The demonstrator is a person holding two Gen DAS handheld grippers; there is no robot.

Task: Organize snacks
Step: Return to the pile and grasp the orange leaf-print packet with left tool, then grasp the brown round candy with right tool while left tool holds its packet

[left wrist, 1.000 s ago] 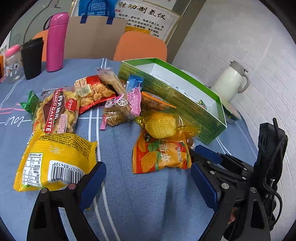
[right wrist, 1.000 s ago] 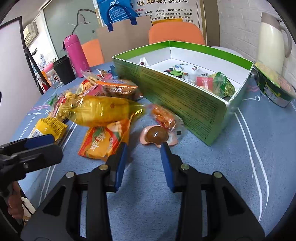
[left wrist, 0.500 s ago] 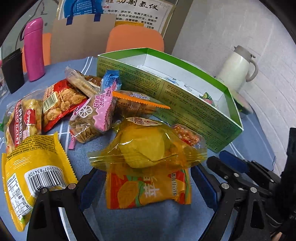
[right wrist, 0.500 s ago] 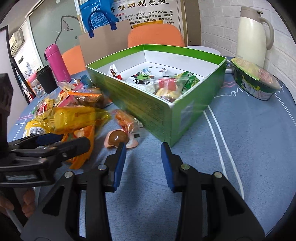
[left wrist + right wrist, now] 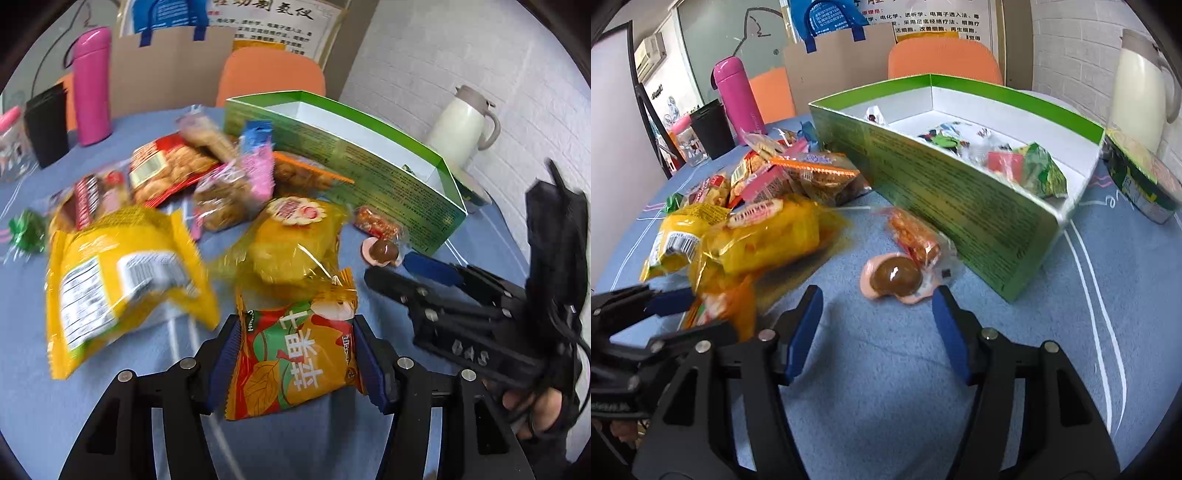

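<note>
Left gripper (image 5: 295, 354): its blue-padded fingers (image 5: 224, 354) were clamped on either side of the orange snack packet (image 5: 295, 362), pressing its long edges so the soft, air-filled packet would not slip.
Orange snack packet: it sat between the pads at the near edge of the blue tablecloth (image 5: 147, 398), with the yellow-wrapped cake (image 5: 291, 247) lying over its far end; whether it was off the cloth cannot be told.
Right gripper (image 5: 877, 317): its fingers were spread wide with nothing between them, held low just short of the brown sweet in a pink wrapper (image 5: 895, 277), probably lined up to take it.
Green box (image 5: 960, 206): open-topped and standing to the right of the pile, it already held several small wrapped snacks at its far-right end, so it was presumably the destination.
Loose pile: the large yellow bag (image 5: 122, 273), the red cracker bag (image 5: 166, 166) and the pink-wrapped biscuits (image 5: 236, 184) lay heaped left of the box, not yet sorted.
Small orange candy pack (image 5: 916, 236): it rested against the box's outer wall, touching the pink wrapper.
Bystanders: the pink flask (image 5: 90, 81) and white jug (image 5: 461, 133) stood clear.
Progress: judged early, most snacks being outside the box.
</note>
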